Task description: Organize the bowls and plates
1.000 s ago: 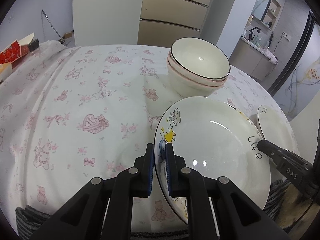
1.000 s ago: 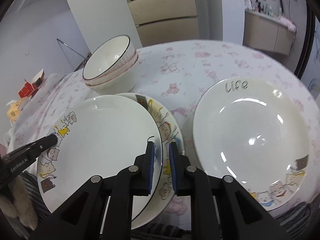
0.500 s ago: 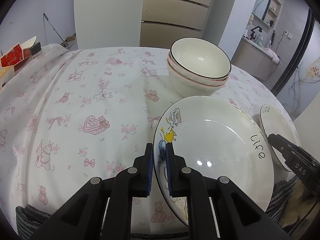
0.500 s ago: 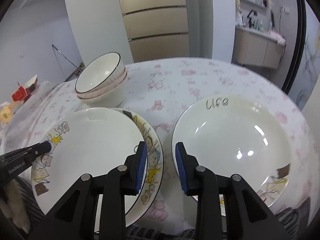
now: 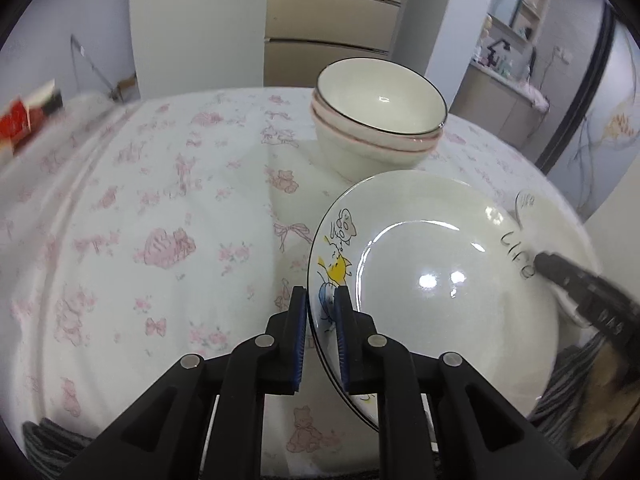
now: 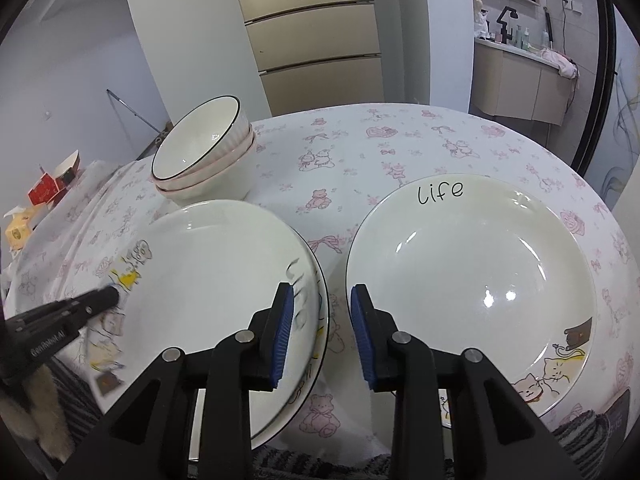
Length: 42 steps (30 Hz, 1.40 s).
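Just right of the stacked white cartoon-printed plates (image 6: 208, 280), whose rim the left gripper (image 5: 320, 320) still pinches, the right gripper (image 6: 320, 320), jaws just parted and empty, stands nearest the lone white "life" plate (image 6: 472, 280).

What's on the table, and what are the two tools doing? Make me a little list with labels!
Left tool: shut on the rim of the near plate
Right tool: open; its jaws have just been opening, with nothing between them
Other plate: lies flat on the tablecloth, with "life" written on it
Bowls: stacked, behind the plates
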Each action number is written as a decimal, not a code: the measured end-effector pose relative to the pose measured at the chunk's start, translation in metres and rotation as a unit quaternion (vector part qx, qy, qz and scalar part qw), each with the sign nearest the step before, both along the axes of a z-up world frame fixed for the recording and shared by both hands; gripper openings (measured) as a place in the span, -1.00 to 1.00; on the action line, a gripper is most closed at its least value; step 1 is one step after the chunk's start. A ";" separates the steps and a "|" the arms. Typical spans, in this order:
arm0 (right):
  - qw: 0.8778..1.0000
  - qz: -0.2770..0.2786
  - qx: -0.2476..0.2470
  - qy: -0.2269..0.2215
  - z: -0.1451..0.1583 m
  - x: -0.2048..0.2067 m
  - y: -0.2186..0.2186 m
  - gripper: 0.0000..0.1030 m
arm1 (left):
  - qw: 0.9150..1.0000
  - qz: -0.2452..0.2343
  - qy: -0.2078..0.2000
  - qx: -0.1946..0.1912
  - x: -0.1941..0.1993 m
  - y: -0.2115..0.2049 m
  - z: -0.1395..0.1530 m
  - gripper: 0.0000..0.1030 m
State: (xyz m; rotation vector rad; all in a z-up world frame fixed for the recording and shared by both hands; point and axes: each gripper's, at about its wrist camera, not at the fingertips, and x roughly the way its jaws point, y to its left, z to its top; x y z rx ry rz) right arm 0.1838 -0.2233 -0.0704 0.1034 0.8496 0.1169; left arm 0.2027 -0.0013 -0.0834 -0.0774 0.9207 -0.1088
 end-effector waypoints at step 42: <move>0.973 -0.073 0.086 -0.202 0.116 -0.070 -0.090 0.60 | 0.934 -0.053 -0.333 -0.114 -0.083 -0.028 0.157 0.78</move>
